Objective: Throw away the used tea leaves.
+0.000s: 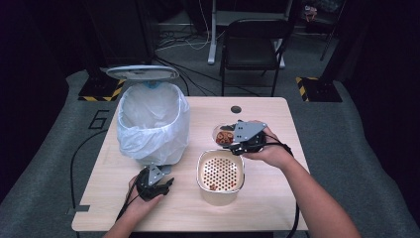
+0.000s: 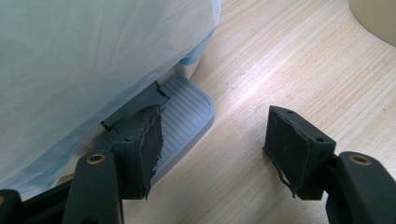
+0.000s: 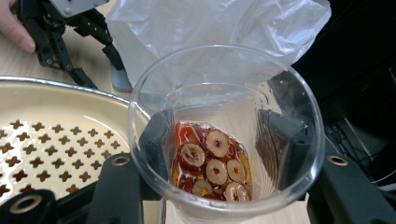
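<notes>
Two neighbours crowd glass cup (image 3: 224, 140): strainer tub (image 1: 221, 174), lined bin (image 1: 152, 124).

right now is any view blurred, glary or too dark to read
High view: table well lit, room behind nearly black. Left gripper view: sharp, soft glare streak on the wood, bin bag washed out. Right gripper view: clear cup distorts the jaws behind it; background dark.
</notes>
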`<state>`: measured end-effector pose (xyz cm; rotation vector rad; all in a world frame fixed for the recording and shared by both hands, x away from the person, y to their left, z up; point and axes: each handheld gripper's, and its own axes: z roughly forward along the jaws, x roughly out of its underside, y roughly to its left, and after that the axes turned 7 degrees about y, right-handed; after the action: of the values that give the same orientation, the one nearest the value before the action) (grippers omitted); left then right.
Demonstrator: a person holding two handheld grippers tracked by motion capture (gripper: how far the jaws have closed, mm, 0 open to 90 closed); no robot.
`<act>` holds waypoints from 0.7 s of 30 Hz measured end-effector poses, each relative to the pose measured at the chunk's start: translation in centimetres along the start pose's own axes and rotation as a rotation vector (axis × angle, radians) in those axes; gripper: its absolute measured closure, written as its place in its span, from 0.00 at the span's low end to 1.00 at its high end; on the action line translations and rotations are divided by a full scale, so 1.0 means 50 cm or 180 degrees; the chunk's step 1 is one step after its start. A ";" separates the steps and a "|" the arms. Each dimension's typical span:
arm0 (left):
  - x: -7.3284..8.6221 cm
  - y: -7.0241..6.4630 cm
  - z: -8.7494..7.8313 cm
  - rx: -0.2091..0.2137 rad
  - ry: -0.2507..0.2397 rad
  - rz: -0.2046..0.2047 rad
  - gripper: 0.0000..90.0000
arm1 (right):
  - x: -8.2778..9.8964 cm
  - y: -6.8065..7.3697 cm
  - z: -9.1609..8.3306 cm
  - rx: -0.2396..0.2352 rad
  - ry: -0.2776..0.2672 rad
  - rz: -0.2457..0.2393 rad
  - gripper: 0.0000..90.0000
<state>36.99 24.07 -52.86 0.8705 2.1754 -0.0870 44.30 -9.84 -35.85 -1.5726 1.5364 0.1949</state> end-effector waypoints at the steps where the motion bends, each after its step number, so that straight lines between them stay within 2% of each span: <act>1: 0.000 0.000 0.000 -0.0001 0.0000 0.0001 0.41 | -0.001 0.004 0.000 0.0031 -0.0007 -0.0070 0.53; 6: 0.000 0.000 0.000 0.0000 -0.0001 0.0000 0.41 | -0.002 0.009 -0.001 0.0082 0.0006 -0.0213 0.53; 9: 0.000 0.000 0.000 -0.0001 0.0000 0.0000 0.41 | -0.002 0.017 0.000 0.0149 -0.0006 -0.0406 0.53; 11: 0.000 0.000 0.000 -0.0001 0.0000 -0.0001 0.41 | -0.003 0.020 -0.001 0.0173 -0.0007 -0.0451 0.53; 14: 0.000 0.000 0.000 -0.0007 -0.0002 -0.0004 0.41 | -0.008 0.031 -0.006 0.0248 0.0008 -0.0605 0.53; 16: 0.000 0.000 0.000 -0.0007 -0.0001 -0.0002 0.41 | -0.010 0.037 -0.009 0.0293 0.0059 -0.0699 0.54; 17: 0.000 0.000 0.000 -0.0007 -0.0001 -0.0002 0.41 | -0.010 0.037 -0.009 0.0293 0.0059 -0.0699 0.54; 19: 0.000 0.000 0.000 -0.0007 -0.0001 -0.0005 0.41 | -0.013 0.054 -0.012 0.0387 0.0174 -0.0893 0.54; 21: 0.000 0.000 0.000 -0.0008 -0.0001 -0.0002 0.41 | -0.014 0.064 -0.012 0.0433 0.0229 -0.0984 0.54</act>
<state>36.99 24.07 -52.86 0.8685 2.1752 -0.0848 41.12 -9.18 -36.55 -1.6969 1.3093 -0.1378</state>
